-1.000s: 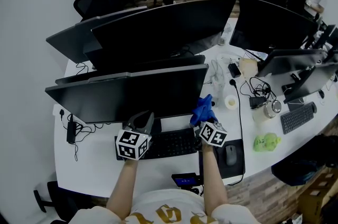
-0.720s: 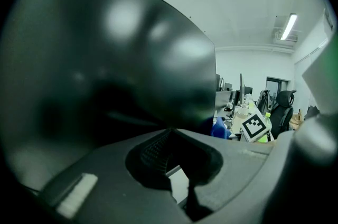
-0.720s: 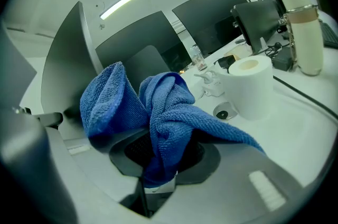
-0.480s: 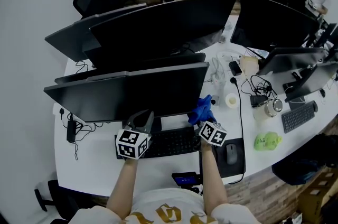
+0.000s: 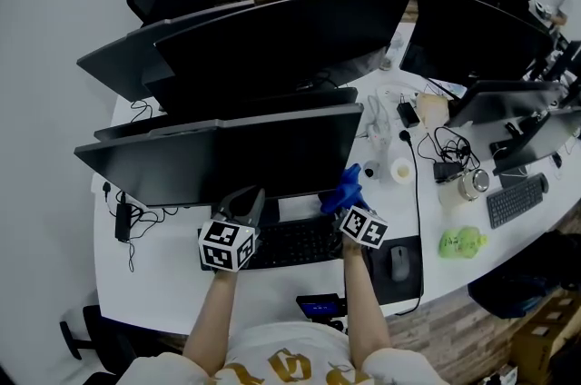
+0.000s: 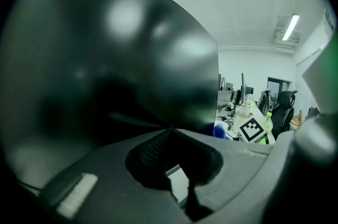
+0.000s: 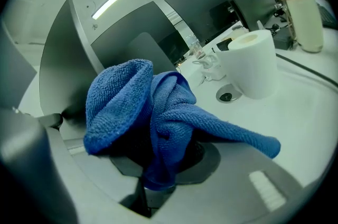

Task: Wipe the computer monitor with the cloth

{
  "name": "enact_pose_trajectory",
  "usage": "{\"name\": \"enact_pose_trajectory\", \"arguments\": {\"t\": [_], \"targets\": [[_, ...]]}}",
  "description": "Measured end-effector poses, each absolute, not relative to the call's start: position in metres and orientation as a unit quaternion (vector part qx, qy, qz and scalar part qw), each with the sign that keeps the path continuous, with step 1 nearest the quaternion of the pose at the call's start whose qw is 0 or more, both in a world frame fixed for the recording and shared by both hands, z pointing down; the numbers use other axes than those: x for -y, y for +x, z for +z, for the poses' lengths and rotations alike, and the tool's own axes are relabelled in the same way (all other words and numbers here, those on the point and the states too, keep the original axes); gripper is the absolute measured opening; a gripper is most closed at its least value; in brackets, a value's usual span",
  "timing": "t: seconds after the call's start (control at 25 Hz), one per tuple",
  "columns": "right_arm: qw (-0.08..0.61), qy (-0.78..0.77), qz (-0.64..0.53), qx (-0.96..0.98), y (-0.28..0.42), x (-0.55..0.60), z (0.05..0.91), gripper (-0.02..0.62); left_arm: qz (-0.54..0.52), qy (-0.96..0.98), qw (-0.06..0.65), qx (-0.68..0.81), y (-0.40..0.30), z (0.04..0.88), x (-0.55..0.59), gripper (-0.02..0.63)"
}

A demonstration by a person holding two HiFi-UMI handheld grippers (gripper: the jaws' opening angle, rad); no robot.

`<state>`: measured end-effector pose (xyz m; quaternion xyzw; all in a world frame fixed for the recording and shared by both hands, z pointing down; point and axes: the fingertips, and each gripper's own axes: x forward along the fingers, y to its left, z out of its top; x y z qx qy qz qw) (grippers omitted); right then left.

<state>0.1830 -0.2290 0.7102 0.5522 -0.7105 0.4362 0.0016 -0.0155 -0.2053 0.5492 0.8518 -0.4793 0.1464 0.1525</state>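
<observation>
Nearest the person, a black keyboard point(image 5: 290, 245) lies on the white surface point(image 5: 163, 283). Above its left end, the left gripper point(image 5: 243, 203) has its jaws closed on nothing, close under the dark monitor point(image 5: 227, 158). The right gripper point(image 5: 349, 200) clamps a bunched blue cloth point(image 7: 158, 112) at that screen's lower right corner. Beyond it stands a white roll point(image 7: 253, 62).

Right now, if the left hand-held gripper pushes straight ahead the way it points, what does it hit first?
Probably the monitor: its dark screen fills the view of the left hand-held gripper beyond its shut jaws. Depth is unclear.
</observation>
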Motion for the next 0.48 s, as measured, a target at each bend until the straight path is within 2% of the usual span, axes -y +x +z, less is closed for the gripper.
{"name": "enact_pose_trajectory", "arguments": {"t": [0.48], "targets": [[0.032,0.485,0.438,0.756,0.122,0.223,0.712,0.121,0.156,0.847,0.154,0.485,-0.024,0.557,0.202,0.000]]}}
